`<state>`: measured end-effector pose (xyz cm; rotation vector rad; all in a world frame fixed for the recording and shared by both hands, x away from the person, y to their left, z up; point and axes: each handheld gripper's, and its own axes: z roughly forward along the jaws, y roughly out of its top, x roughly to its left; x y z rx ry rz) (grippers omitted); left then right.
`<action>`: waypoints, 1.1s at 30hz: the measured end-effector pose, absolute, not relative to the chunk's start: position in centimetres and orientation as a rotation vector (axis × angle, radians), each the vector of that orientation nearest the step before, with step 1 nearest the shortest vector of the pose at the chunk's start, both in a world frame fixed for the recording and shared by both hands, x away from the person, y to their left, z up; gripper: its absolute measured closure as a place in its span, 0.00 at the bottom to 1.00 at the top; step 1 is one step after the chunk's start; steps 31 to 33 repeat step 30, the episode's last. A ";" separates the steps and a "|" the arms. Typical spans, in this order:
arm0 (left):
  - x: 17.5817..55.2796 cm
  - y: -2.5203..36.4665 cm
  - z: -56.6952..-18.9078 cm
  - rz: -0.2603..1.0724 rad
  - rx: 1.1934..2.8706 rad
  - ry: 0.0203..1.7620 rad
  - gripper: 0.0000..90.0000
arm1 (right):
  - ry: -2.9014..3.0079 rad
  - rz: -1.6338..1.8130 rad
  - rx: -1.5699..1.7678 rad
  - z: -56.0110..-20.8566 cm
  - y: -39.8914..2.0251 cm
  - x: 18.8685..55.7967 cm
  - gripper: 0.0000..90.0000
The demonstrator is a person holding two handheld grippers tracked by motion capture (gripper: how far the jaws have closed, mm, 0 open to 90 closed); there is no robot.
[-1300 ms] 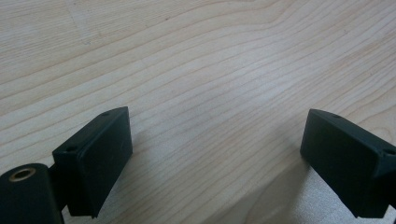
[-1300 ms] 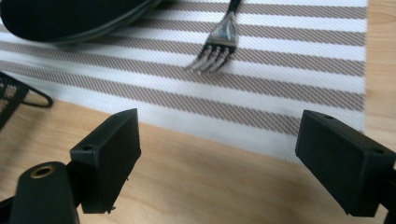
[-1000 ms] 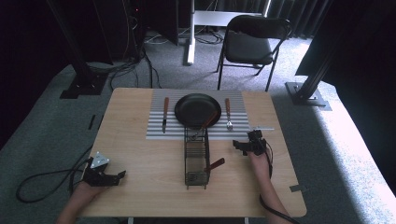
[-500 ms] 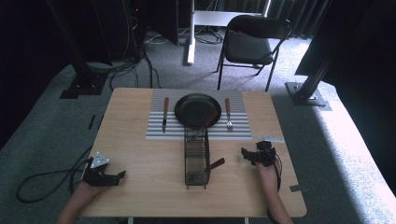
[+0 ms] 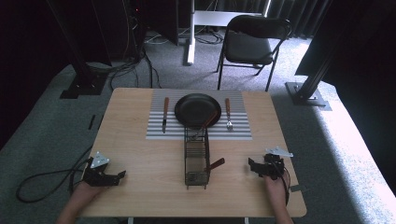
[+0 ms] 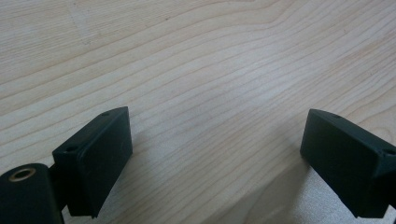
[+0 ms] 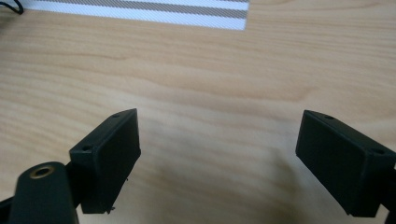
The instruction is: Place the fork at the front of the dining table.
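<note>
1. Looking down from the high view, the place setting appears nearly laid: on the striped mat a round black plate sits with a wooden-handled knife just to its left and a wooden-handled fork just to its right. The wire caddy — a narrow black mesh basket — stands just in front of the plate, with one more wooden-handled utensil poking out of its right side; what kind it is I cannot tell. My judgement: that last piece is what remains to be placed. The left gripper rests well to the left of the caddy, the right gripper near its right side, both low at the near edge of the table.

2. From the left gripper view, the matte black, blocky jaws stand wide apart and hold nothing — between them lies pale wood with long, wavy grain.

3. From the right gripper view, the jaws are likewise spread wide and empty over warmer-toned wood; a grey-and-white corner of the mat shows at the top.
</note>
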<state>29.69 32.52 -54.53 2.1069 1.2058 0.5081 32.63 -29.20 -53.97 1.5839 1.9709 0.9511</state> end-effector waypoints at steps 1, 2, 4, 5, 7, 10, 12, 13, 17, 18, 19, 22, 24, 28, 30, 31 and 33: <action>29.7 32.5 -54.5 0.508 2.108 1.206 0.10 | 1.964 0.949 1.584 -54.0 -29.4 32.3 0.15; 29.7 32.5 -54.5 0.508 2.108 1.205 0.10 | 1.959 0.943 1.587 -54.0 -29.6 32.0 0.15; 29.7 32.5 -54.5 0.508 2.111 1.204 0.10 | 1.956 0.930 1.593 -54.1 -30.1 31.4 0.15; 29.7 32.5 -54.5 0.508 2.111 1.205 0.10 | 1.954 0.923 1.593 -54.2 -30.3 31.1 0.15; 29.7 32.5 -54.5 0.508 2.110 1.205 0.10 | 1.954 0.891 1.606 -54.4 -30.6 30.6 0.15; 29.7 32.5 -54.5 0.507 2.112 1.205 0.10 | 1.948 0.884 1.621 -54.6 -31.1 30.1 0.15; 29.7 32.5 -54.5 0.507 2.110 1.205 0.10 | 1.931 0.877 1.629 -54.6 -31.7 29.4 0.15; 29.7 32.5 -54.5 0.508 2.111 1.204 0.10 | 1.926 0.871 1.628 -54.7 -31.8 29.2 0.15; 29.7 32.5 -54.5 0.508 2.110 1.205 0.10 | 1.910 0.827 1.617 -55.0 -32.2 28.6 0.15; 29.7 32.5 -54.5 0.508 2.110 1.205 0.10 | 1.908 0.826 1.620 -55.0 -32.3 28.5 0.15; 29.7 32.5 -54.5 0.508 2.110 1.205 0.10 | 1.910 0.828 1.620 -55.0 -32.3 28.4 0.15; 29.7 32.5 -54.5 0.508 2.110 1.204 0.10 | 1.911 0.829 1.618 -55.0 -32.4 28.4 0.15; 29.7 32.5 -54.5 0.508 2.110 1.205 0.10 | 1.912 0.828 1.617 -55.0 -32.4 28.4 0.15; 29.7 32.5 -54.5 0.508 2.110 1.205 0.10 | 1.912 0.828 1.616 -55.0 -32.4 28.4 0.15; 29.7 32.5 -54.5 0.508 2.110 1.205 0.10 | 1.913 0.828 1.617 -55.0 -32.4 28.4 0.15; 29.7 32.5 -54.5 0.508 2.110 1.205 0.10 | 1.913 0.828 1.617 -55.0 -32.4 28.4 0.15; 29.7 32.5 -54.5 0.508 2.110 1.205 0.10 | 1.913 0.828 1.617 -55.0 -32.4 28.4 0.15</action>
